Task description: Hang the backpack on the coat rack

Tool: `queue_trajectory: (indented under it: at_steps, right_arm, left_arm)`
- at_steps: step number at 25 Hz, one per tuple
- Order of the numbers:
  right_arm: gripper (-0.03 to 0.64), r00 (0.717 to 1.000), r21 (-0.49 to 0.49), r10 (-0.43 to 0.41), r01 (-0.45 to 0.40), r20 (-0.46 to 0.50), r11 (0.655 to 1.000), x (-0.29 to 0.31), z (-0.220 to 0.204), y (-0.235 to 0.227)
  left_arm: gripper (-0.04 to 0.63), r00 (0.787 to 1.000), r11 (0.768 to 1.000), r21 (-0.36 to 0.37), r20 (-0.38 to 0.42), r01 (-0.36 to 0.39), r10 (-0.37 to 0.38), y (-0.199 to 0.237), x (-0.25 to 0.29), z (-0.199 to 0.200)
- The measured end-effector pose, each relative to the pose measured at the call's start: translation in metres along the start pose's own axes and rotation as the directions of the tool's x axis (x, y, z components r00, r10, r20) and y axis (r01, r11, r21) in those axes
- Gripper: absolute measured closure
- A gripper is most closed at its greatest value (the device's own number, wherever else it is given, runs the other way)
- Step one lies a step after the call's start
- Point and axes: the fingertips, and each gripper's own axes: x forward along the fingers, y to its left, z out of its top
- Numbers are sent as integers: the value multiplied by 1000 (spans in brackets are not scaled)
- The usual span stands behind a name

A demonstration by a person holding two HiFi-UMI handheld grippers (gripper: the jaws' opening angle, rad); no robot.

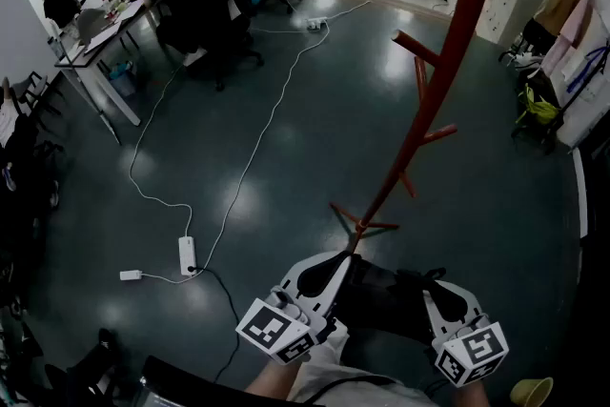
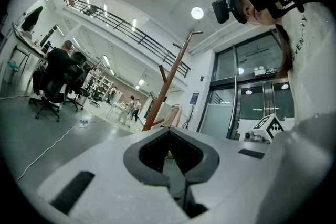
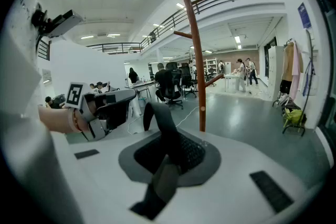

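**A:** What's around you?
**B:** A glossy dark floor [image 1: 315, 100] with a white cable [image 1: 257, 138] snaking across it. A rust-red coat rack [image 1: 434, 100], a slim pole with stubby pegs, stands just ahead.
**A:** Your jaws?
**B:** My right gripper [image 3: 173, 139] clenches a flat black strap [image 3: 157, 123]. The dark backpack [image 1: 381, 300] is low between my grippers, off the rack. My left gripper [image 2: 169, 131] is closed on nothing.

The head view looks steeply down from above the dark floor [image 1: 315, 100], with the left hand-held gripper [image 1: 324, 281] and the right hand-held gripper [image 1: 437, 293] close at its bottom edge. The left gripper view sits low behind its jaws and faces roughly level across the hall. The right gripper view faces slightly downward, the backpack strap [image 3: 163, 130] right before its lens. All three share the red coat rack [image 1: 434, 100]; the right gripper view stands nearest it.
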Motion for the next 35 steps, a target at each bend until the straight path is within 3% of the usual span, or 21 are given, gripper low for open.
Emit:
queue_trajectory:
  at_steps: [5,9,18,25,35]
  right_arm:
    - [574,999,7,6,-6,38,1000,44,22,-17]
    - [574,998,41,-3,0,59,999,65,39,-40]
    - [574,999,89,45,-48,29,995,117,55,-85]
    - [574,992,108,113,-108,-46,988,144,49,-112]
    - [574,973,142,184,-164,-140,976,188,38,-132]
  left_arm:
    - [586,997,997,18,-34,69,-68,26,45,-1]
    - [586,994,996,-17,-52,90,-91,32,75,-6]
    - [586,998,998,-55,-60,29,-32,59,117,-17]
    - [586,998,993,-104,-37,-59,55,78,127,-33]
    - [586,991,980,-153,-49,-129,122,104,125,-56]
